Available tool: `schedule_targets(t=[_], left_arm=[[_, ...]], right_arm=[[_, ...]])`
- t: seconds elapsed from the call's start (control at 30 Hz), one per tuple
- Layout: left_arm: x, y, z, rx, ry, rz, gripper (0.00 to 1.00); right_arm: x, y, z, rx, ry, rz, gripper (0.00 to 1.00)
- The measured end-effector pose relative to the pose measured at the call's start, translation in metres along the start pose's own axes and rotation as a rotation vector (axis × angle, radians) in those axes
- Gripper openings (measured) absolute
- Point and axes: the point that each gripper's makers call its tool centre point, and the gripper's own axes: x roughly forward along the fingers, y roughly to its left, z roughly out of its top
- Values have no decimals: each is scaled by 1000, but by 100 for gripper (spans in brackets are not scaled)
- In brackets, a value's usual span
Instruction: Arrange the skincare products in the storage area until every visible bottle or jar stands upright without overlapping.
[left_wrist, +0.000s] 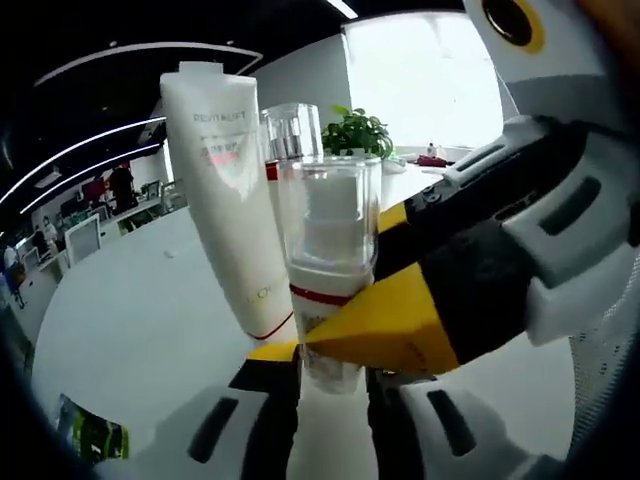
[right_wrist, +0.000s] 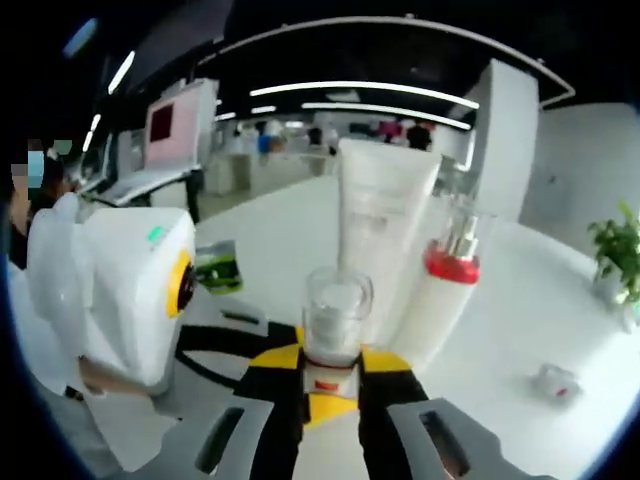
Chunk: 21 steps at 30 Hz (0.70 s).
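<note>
Both tools' (left_wrist: 333, 372) (right_wrist: 330, 385) jaws closed around 1 upright clear-capped pump bottle (left_wrist: 330, 265), long axis vertical, cap up.

Bright window (left_wrist: 420, 70) glare, ceiling strip lights (right_wrist: 360, 95), fisheye-bent soft edges.

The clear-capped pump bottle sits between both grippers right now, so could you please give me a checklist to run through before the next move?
1. Pump bottle upright: ok, it stands vertical on the white table.
2. Left gripper on the bottle: ok, the jaws close on its base.
3. Right gripper on the bottle: ok, its yellow-tipped jaws press the lower body.
4. Gap to the white tube: cannot tell, the two overlap in the left gripper view.
5. Red-collared bottle upright: ok, it stands beside the tube.
6. Green packet out of the path: ok, it lies off to the side.
</note>
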Motion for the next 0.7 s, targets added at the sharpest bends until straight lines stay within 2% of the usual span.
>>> schedule_targets(t=[0.1,0.27,0.37,0.4,0.47,0.7], left_arm=[[0,9,-10,-44,37,17,36],[5,10,-16,-49,58,29,36],[4,11,-25,-73,92,50,35],[4,11,-25,-94,80,48,35],[3,13,-24,-83,80,54,34],[4,21,-26,-107,82,82,35]], right_arm=[[5,-3,-2,14,5,-7,13],[11,-5,-5,5,6,-21,13],[11,-10,-4,2,-1,-33,13],[12,-14,-4,-3,-2,-48,13],[13,-16,-4,8,-10,-48,13],[13,-12,-4,24,-21,-53,13]])
